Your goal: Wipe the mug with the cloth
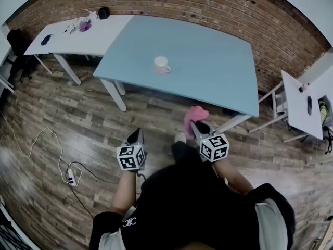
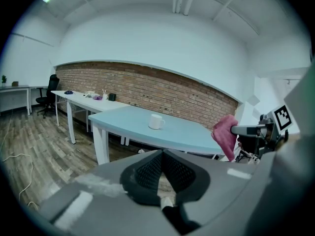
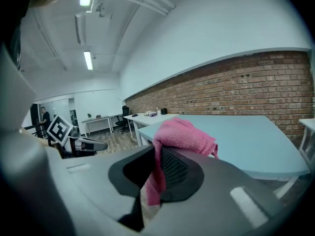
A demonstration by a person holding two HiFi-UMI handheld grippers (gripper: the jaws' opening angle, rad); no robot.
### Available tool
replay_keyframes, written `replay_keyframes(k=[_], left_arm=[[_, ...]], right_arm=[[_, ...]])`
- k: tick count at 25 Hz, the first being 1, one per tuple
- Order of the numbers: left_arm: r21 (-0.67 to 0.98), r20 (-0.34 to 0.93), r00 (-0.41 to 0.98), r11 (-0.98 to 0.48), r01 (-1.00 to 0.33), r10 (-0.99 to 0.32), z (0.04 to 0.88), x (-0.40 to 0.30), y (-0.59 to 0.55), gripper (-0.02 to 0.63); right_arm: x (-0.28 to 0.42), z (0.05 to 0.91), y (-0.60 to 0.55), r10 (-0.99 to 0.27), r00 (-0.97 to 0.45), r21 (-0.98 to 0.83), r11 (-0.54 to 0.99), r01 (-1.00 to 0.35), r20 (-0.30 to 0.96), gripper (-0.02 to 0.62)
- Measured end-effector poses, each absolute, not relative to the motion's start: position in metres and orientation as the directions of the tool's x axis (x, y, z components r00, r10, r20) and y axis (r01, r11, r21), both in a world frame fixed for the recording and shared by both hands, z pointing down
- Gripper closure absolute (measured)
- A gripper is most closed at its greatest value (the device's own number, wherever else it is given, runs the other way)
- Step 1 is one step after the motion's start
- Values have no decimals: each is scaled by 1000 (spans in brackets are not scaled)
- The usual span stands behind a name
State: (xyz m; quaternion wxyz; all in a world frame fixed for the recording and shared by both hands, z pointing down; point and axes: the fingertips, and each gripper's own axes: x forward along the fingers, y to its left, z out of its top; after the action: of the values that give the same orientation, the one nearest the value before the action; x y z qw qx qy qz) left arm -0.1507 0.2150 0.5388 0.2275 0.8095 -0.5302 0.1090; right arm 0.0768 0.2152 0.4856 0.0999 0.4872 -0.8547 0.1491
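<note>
A white mug (image 1: 162, 65) stands upright near the middle of the light blue table (image 1: 218, 72); it also shows in the left gripper view as the mug (image 2: 156, 121). My right gripper (image 1: 195, 127) is shut on a pink cloth (image 1: 194, 116), short of the table's front edge. In the right gripper view the cloth (image 3: 177, 136) bunches above the jaws and hangs down between them. My left gripper (image 1: 136, 137) is shut with nothing in it, over the wooden floor to the left of the right gripper. Its pads (image 2: 162, 168) meet in the left gripper view.
A white table (image 1: 78, 35) with small items adjoins the blue table at the far left. Another white desk (image 1: 302, 105) stands at the right. A cable and power strip (image 1: 70, 178) lie on the floor at the left. A brick wall (image 1: 208, 7) runs behind the tables.
</note>
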Motion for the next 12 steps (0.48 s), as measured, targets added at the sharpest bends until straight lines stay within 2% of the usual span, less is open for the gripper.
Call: replay_keyframes(k=[12], left_arm=[[201, 410, 376, -320, -926, -831, 539, -161, 140, 600]], right_arm=[[82, 485, 120, -809, -514, -128, 500, -857, 285, 552]])
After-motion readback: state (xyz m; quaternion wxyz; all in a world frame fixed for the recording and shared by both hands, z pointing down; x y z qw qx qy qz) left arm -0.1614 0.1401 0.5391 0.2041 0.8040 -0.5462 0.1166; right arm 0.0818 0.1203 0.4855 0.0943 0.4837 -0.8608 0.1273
